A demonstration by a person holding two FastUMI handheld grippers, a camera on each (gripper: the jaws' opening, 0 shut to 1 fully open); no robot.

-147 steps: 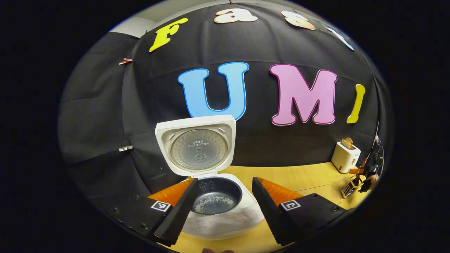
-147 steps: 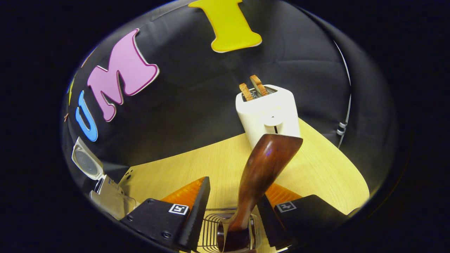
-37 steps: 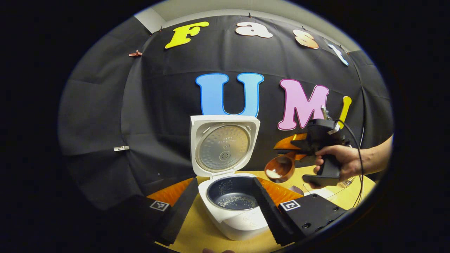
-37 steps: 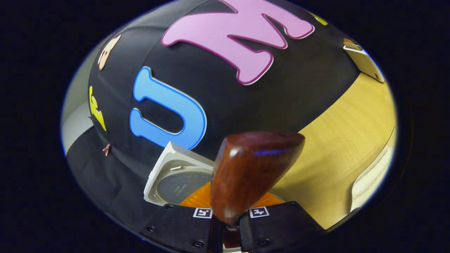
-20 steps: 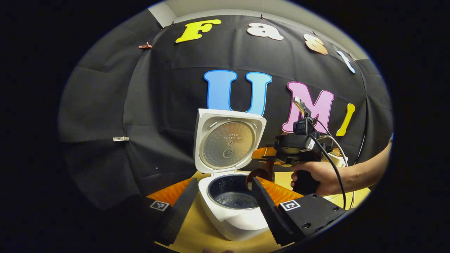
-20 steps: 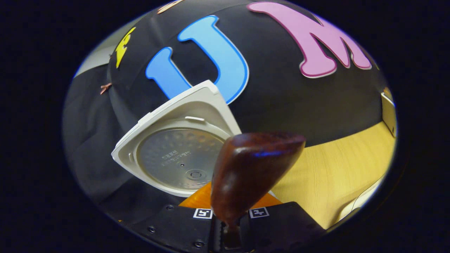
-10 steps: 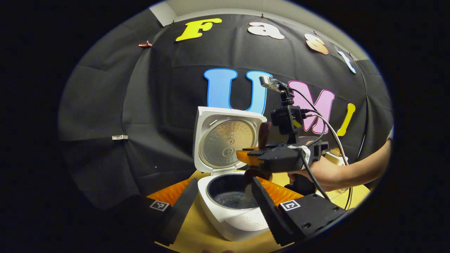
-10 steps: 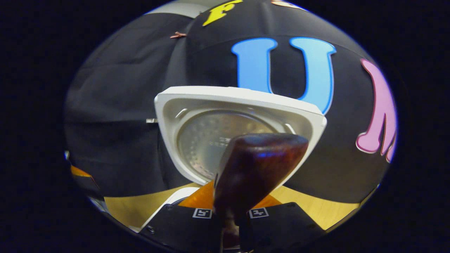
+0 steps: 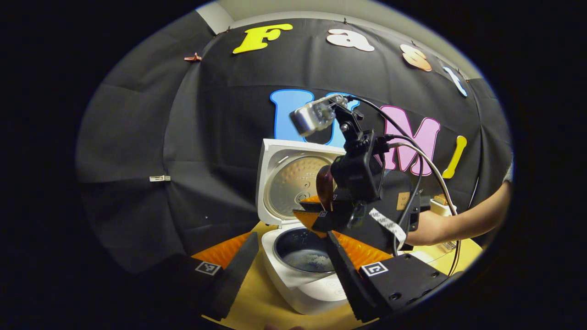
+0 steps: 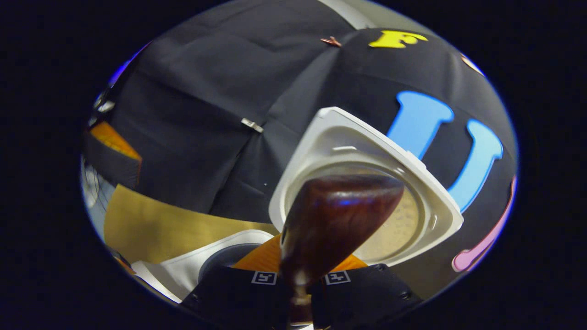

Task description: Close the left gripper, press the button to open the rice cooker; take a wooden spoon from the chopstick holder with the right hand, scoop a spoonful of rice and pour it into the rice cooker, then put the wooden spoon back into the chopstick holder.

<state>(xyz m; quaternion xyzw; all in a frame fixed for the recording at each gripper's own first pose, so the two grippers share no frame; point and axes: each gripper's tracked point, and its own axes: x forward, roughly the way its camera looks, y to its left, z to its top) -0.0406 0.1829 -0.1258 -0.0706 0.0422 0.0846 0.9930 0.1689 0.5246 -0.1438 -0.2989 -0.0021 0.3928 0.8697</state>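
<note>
The white rice cooker [image 9: 312, 288] stands open, its lid [image 9: 286, 176] upright and some rice [image 9: 312, 262] in the dark inner pot. My left gripper [image 9: 289, 275] is open, its fingers either side of the cooker's front. A hand holds my right gripper [image 9: 317, 211] over the pot, rolled onto its side. It is shut on the wooden spoon [image 10: 337, 220], whose thick handle end [image 9: 324, 188] points up in front of the lid [image 10: 367, 183]. The spoon's bowl is hidden below the right gripper [image 10: 298, 286]. A part of the pot [image 10: 224, 261] shows at the lower left.
The cooker sits on a light wooden table [image 9: 257, 302] against the black cloth wall. A white toaster [image 9: 441, 207] stands at the right behind the person's forearm [image 9: 467, 222]. Cables [image 9: 412, 151] trail from the right gripper. The left gripper's finger [image 10: 112, 151] shows at the far left.
The right gripper has come in over the pot and rolled further onto its side, turning the spoon with it. The left gripper has hardly moved and stays open.
</note>
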